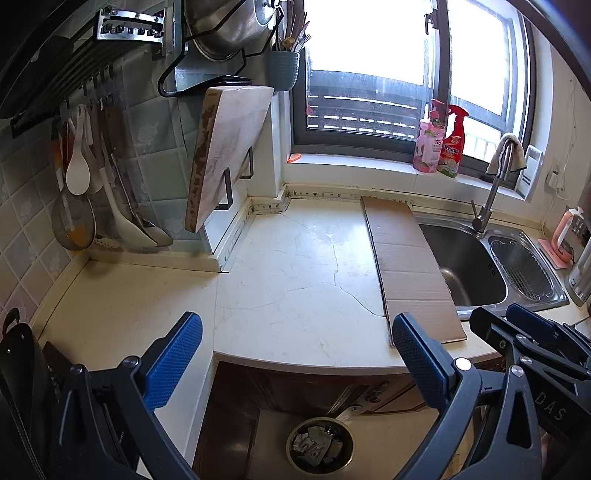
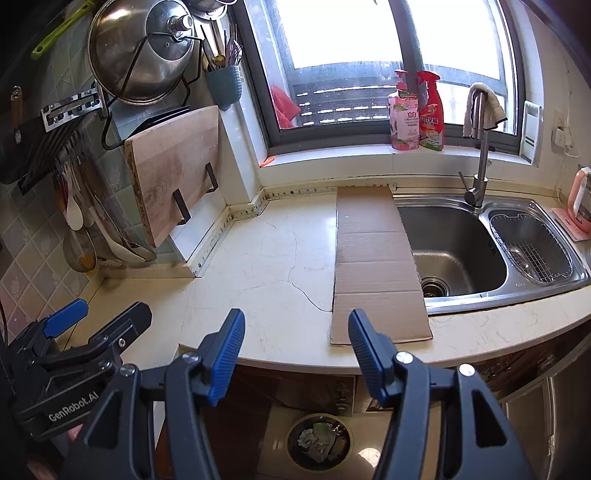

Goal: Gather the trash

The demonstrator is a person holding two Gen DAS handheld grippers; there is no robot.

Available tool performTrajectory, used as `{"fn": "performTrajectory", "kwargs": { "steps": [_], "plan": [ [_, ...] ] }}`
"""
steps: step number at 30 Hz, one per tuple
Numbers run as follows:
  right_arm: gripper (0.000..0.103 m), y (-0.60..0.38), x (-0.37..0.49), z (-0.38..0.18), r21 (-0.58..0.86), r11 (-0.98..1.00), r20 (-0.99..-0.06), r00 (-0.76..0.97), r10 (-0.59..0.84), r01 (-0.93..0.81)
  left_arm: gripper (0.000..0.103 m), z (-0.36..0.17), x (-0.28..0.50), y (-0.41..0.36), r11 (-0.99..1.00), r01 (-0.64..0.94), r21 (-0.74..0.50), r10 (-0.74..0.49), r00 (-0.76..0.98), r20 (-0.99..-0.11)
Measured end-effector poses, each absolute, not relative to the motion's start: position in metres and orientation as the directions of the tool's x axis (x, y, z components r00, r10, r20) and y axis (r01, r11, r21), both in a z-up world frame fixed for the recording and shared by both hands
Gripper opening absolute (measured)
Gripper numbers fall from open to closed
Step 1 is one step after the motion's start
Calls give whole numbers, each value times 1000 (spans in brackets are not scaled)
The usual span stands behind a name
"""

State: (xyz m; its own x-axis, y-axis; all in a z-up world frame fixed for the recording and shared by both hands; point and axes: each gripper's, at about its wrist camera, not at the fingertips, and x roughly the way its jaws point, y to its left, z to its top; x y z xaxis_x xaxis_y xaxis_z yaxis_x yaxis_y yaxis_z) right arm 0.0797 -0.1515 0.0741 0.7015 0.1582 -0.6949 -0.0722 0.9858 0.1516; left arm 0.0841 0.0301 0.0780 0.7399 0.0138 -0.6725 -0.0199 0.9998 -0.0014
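Left gripper (image 1: 297, 341) gapes wide, right gripper (image 2: 295, 341) narrower, both empty. Below the fingers, the bin (image 2: 319, 442) holds indistinct scraps; cardboard (image 2: 376, 266) beyond them half hides the sink (image 2: 461, 240).

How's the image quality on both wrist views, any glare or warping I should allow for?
Left wrist view: window blown out white, worktop evenly lit and sharp, straight edges bowed by the fisheye. Right wrist view: same blown-out window, cardboard and sink clear, dark corners.
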Motion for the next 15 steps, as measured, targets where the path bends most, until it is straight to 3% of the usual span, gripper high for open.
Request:
{"fn": "performTrajectory", "kwargs": {
  "steps": [15],
  "plan": [
    [59, -153, 85, 72, 149, 985, -702, 693, 166, -85, 102, 75, 92, 36, 1000, -19, -3, 12, 744, -668]
  ]
}}
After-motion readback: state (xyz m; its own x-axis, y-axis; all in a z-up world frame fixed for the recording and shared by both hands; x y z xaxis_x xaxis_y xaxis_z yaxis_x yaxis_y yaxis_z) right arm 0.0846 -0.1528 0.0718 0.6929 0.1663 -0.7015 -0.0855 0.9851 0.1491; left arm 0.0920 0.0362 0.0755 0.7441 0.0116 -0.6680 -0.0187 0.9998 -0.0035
